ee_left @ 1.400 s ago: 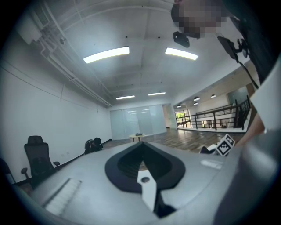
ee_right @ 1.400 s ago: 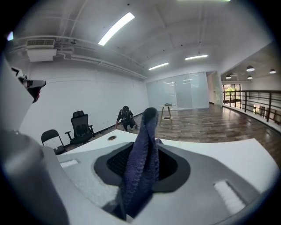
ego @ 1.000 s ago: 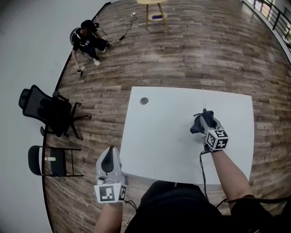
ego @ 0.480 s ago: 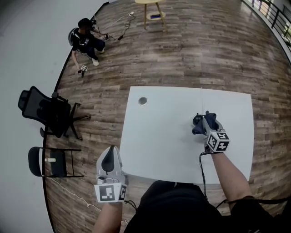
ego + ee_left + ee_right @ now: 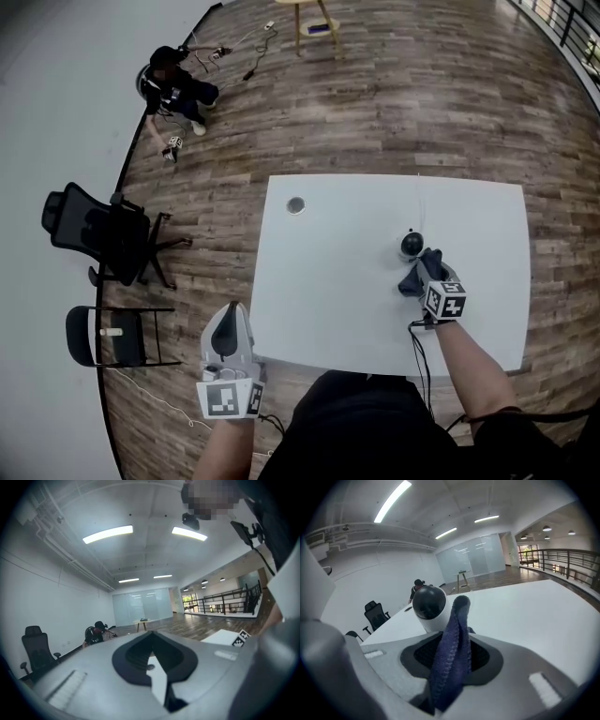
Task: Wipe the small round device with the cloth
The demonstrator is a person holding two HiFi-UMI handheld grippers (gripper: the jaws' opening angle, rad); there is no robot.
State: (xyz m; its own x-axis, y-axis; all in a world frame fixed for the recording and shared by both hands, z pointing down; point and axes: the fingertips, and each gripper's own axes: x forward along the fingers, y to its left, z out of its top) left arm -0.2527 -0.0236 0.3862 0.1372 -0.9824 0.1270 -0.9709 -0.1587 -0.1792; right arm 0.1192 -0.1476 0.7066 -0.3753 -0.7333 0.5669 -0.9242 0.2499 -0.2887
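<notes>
The small round device, white with a black dome, stands on the white table right of centre. In the right gripper view the device rises just beyond the jaws. My right gripper sits just on my side of it, shut on a dark blue cloth. The cloth stands up from the jaws, with its top beside the dome. My left gripper hangs off the table's near left corner, shut and empty. The left gripper view shows its jaws pointing level into the room.
A thin cable runs from the device to the table's far edge. A round hole sits near the far left corner. Left of the table stand an office chair and a folding chair. A person crouches on the wooden floor.
My right gripper has drawn back toward me and sunk with the cloth, uncovering the device it hid before. The left gripper has stayed put.
</notes>
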